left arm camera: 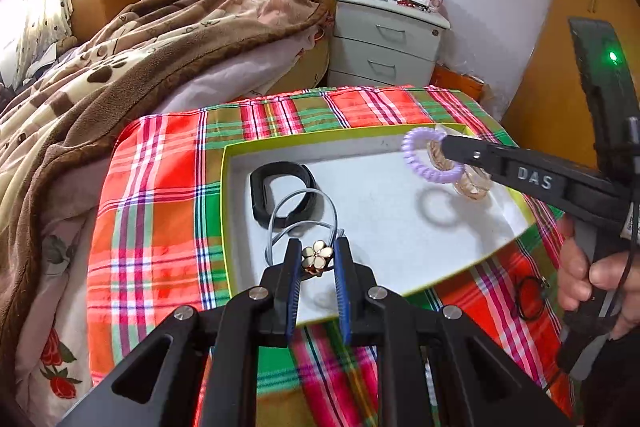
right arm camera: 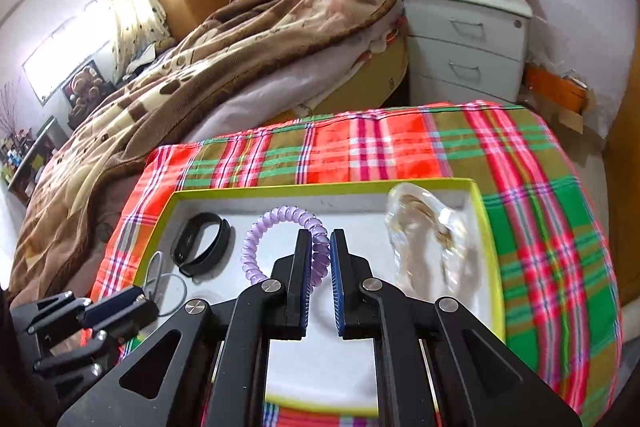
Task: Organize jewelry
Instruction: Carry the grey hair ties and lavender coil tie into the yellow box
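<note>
Two tongs work over a tray [left arm camera: 228, 211] with a yellow-green rim, which sits on a plaid cloth [left arm camera: 160, 195]. Left to right in the tray: grey cord loop [left arm camera: 302, 199], black band [right arm camera: 202, 245], clear bag [right arm camera: 430, 239] at the far right corner. Left tongs [left arm camera: 318, 259] are clenched on a cream flower charm [left arm camera: 318, 255] above the tray's near left part. Right tongs [right arm camera: 320, 259] are clenched on a purple coil tie [right arm camera: 280, 247], lifted off the tray floor, its shadow below. Bed with brown blanket [left arm camera: 132, 67] lies at left, nightstand [left arm camera: 386, 43] behind.
</note>
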{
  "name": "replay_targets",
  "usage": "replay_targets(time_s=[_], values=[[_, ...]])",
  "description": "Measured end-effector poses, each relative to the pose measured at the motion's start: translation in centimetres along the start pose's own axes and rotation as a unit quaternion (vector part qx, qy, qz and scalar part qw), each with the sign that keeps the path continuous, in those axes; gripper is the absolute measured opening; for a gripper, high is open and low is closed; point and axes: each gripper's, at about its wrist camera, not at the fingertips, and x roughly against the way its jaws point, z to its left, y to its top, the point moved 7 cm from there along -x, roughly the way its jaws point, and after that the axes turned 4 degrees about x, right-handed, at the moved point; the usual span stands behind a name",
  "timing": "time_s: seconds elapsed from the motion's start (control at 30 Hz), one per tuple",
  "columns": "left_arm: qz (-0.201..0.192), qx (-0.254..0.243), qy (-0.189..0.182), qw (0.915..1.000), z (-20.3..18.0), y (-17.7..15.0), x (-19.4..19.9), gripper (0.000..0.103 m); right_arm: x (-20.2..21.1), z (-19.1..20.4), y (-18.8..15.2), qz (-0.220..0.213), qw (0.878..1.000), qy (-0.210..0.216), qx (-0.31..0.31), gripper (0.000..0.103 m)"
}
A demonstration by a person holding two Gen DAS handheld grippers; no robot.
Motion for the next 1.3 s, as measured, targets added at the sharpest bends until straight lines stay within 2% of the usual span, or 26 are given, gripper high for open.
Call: replay_targets(time_s=[0.33, 0.77, 1.17, 1.3], values=[[0.031, 0.004, 0.021, 0.9993, 1.1, -0.4, -2.8, 0.017, -4.0, 0.9, 0.2, 0.044, 0.999, 0.011, 0.012, 0.010], [0.051, 0.019, 0.017, 0.9984, 1.6, -0.8, -4.3, 0.017, -6.0, 0.8, 0.0, 0.072, 0.997, 0.003, 0.019, 0.010], [0.052, 0.022, 0.018, 0.9983, 1.5, -0.7, -4.4, 0.019, -6.4, 0.9, 0.3, 0.072, 0.997, -0.005, 0.020, 0.010], [0.052, 0.022, 0.016, 0.9983, 1.4, -0.7, -4.3, 0.025, -6.3, 0.9, 0.3, 0.071, 0.997, -0.004, 0.020, 0.015]])
